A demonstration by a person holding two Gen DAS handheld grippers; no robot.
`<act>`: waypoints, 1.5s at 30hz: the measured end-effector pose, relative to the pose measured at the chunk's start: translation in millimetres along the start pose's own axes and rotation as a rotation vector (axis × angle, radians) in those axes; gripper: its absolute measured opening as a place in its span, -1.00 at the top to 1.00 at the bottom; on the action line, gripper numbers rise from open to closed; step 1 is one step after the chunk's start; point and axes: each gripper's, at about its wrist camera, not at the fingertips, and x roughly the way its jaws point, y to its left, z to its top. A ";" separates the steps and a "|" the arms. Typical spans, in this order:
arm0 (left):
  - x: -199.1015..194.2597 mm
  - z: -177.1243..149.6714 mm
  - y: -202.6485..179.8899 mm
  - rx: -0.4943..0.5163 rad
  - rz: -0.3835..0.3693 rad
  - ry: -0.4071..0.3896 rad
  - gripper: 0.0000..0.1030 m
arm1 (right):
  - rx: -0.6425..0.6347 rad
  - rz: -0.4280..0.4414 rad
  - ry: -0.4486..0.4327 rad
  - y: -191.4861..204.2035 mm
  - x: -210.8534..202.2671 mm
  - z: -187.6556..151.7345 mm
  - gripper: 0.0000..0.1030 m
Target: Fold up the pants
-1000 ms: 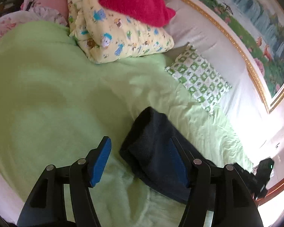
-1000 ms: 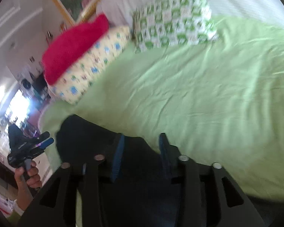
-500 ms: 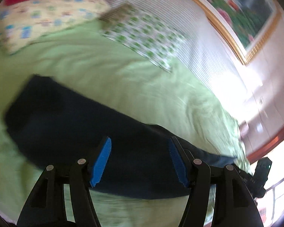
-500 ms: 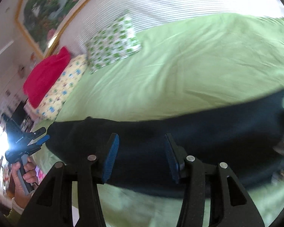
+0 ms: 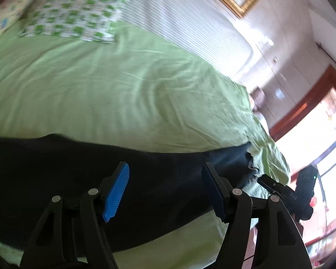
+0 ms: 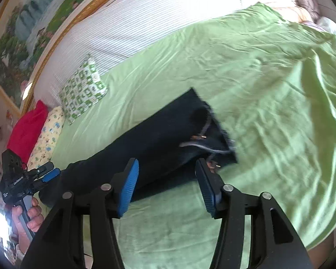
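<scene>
Matt dark cloth pants on creased (faintly shiny) green sheet.

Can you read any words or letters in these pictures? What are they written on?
"DAS": on the right gripper, seen from the left wrist camera; it may be part of a longer word.
White lettering on the left gripper, seen from the right wrist camera: too small and blurred to read.
Nothing readable on the pants or pillows.

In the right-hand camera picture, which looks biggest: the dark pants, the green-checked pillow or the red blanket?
1. Dark pants, by far.
2. Green-checked pillow.
3. Red blanket, though it is partly hidden and farther off, so its rank against the pillow is unsure.
</scene>
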 end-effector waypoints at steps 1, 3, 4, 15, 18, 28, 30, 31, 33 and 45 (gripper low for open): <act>7.2 1.9 -8.8 0.020 -0.011 0.014 -0.32 | 0.008 -0.001 -0.002 -2.8 -1.3 -0.4 -0.07; 19.5 7.9 -20.4 0.051 -0.022 0.034 -0.32 | 0.018 -0.009 -0.006 -6.6 -3.0 -1.7 -0.07; 24.7 9.9 -26.3 0.069 -0.026 0.044 -0.32 | 0.025 -0.021 -0.004 -9.1 -3.3 -2.3 -0.07; 67.2 31.9 -72.7 0.211 -0.064 0.133 -0.33 | 0.135 -0.015 0.025 -29.4 0.7 -13.7 -0.07; 79.4 36.7 -82.6 0.236 -0.068 0.158 -0.35 | 0.163 -0.009 0.023 -34.5 2.5 -13.8 -0.08; 131.6 48.3 -115.8 0.338 -0.107 0.287 -0.35 | 0.308 0.039 -0.022 -52.0 23.4 -3.1 -0.08; 142.4 49.0 -123.8 0.363 -0.112 0.313 -0.35 | 0.316 0.049 -0.045 -52.7 26.5 -2.5 -0.08; 150.3 49.4 -128.7 0.384 -0.114 0.336 -0.35 | 0.309 0.054 -0.059 -52.6 26.7 -2.4 -0.02; 162.5 49.2 -135.6 0.408 -0.107 0.368 -0.35 | 0.288 0.056 -0.068 -53.5 26.5 -1.8 0.40; 236.6 36.8 -187.9 0.570 -0.201 0.593 -0.30 | 0.260 0.160 -0.060 -73.5 10.4 -18.4 0.76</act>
